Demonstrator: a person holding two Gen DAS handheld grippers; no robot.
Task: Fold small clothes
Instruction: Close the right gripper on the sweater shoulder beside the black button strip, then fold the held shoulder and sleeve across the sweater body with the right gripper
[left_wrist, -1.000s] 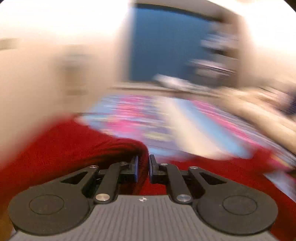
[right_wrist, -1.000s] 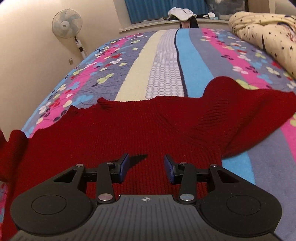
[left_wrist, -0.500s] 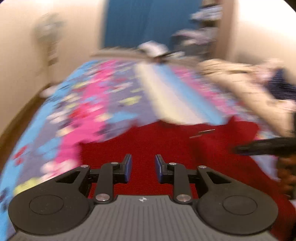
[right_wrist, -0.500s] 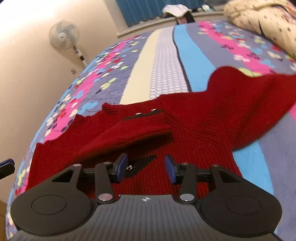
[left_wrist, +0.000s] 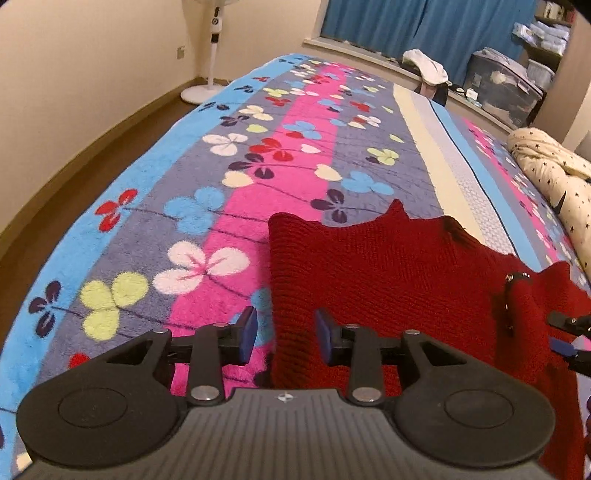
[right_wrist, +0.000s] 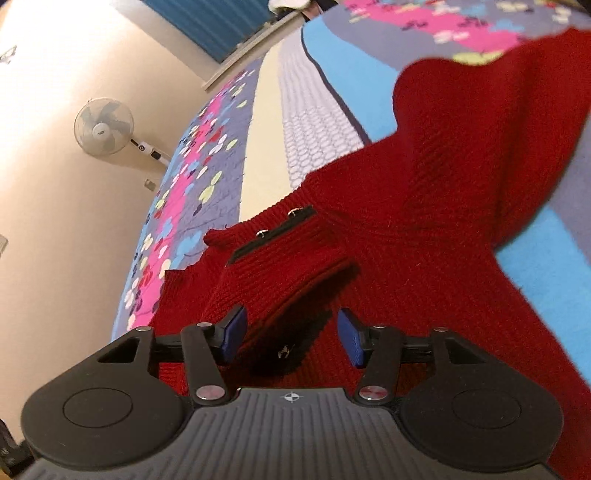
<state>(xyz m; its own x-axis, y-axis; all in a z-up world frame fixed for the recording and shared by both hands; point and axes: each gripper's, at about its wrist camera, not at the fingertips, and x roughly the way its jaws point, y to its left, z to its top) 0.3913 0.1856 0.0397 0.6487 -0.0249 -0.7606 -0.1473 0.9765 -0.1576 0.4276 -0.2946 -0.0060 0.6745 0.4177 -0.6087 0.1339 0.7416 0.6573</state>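
A fan (left_wrist: 213, 33) stands by the wall next to the bed (left_wrist: 207, 192). A starry quilt (left_wrist: 546, 173) lies far off on the bed. The red sweater (left_wrist: 388, 273) lies on the flowery blanket with one side folded over, and snaps show on its edge. The left gripper (left_wrist: 284, 334) is over its folded edge, fingers opening, pinching nothing. The right gripper (right_wrist: 291, 338) is opening too, above the sweater, holding nothing.
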